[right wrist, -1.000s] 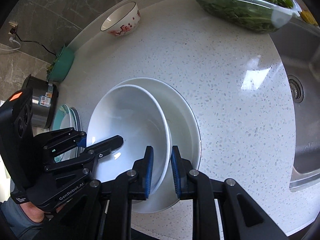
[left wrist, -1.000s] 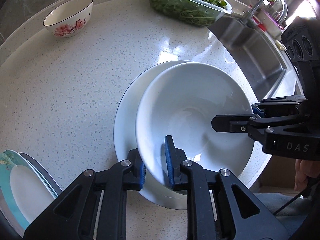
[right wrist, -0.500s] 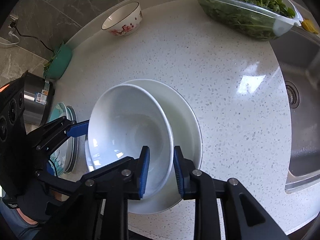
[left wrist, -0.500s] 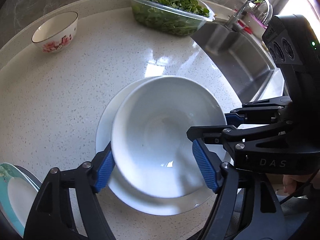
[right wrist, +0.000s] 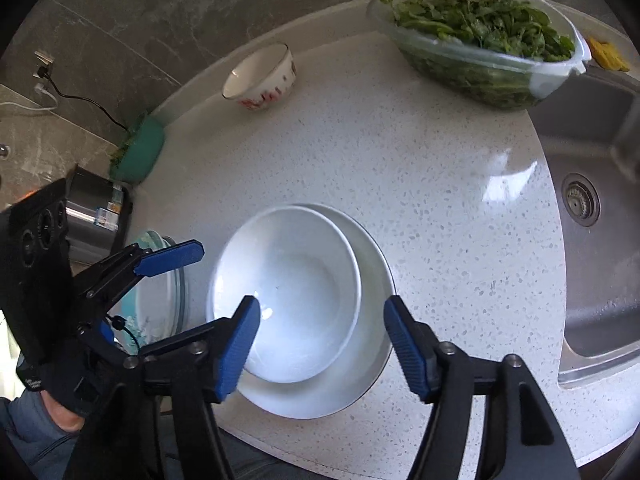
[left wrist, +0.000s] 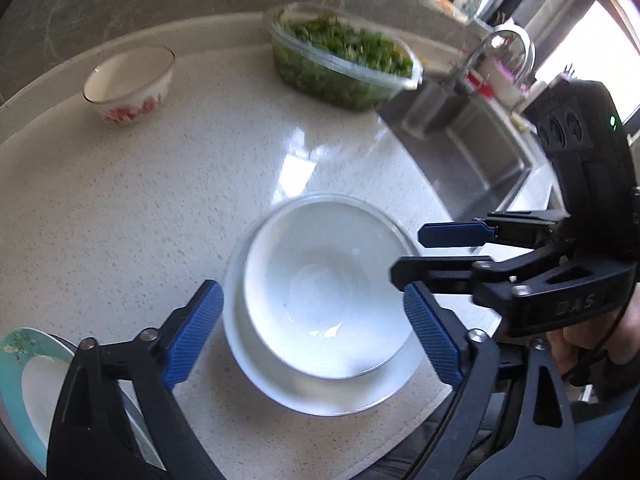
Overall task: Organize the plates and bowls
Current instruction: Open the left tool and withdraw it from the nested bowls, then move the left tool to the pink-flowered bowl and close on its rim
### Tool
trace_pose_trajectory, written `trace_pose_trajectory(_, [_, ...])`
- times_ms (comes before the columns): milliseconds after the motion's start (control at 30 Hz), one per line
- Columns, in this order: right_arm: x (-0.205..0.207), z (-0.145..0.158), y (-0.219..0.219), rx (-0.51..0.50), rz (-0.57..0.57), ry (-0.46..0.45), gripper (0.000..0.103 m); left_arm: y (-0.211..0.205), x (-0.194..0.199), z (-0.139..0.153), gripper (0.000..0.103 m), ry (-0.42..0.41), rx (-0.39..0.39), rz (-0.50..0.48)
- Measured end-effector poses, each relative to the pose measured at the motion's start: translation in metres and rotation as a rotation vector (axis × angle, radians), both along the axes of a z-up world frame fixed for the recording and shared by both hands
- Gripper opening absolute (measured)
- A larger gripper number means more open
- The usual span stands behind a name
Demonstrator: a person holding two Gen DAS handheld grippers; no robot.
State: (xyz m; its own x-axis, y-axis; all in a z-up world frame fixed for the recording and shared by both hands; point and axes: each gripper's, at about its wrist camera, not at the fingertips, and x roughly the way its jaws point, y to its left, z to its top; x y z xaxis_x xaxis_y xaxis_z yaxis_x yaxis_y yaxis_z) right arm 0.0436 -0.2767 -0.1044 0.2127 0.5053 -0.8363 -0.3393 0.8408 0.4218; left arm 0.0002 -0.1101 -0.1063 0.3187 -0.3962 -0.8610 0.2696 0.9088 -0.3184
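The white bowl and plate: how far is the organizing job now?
Done: the white bowl sits inside the white plate. In hand: nothing; the left gripper and right gripper are opening, clear of the rim. Left: the floral bowl stands alone, and the teal plates sit apart.

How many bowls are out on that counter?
3. A white bowl sits on a white plate near the front edge, a flowered bowl stands at the back by the wall, and a clear bowl of greens is beside the sink. Others may be out of view.
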Motion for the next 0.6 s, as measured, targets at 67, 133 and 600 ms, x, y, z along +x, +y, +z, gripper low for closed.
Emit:
trace_pose_trajectory(67, [0.005,0.018,-0.011,0.094,-0.002,-0.032,0.1,0.021,0.007,0.017,0.103,-0.041,-0.02,0.036])
trace_pose_trajectory(133, [0.018,0.031,-0.024,0.283,-0.011,-0.01,0.103,0.048,0.021,0.029,0.103,-0.077,-0.018,0.083])
trace_pose_trajectory(600, [0.153,0.066,0.05,0.408,0.005,-0.012,0.103,0.195,0.177,0.025,0.103,-0.052,0.075,0.307])
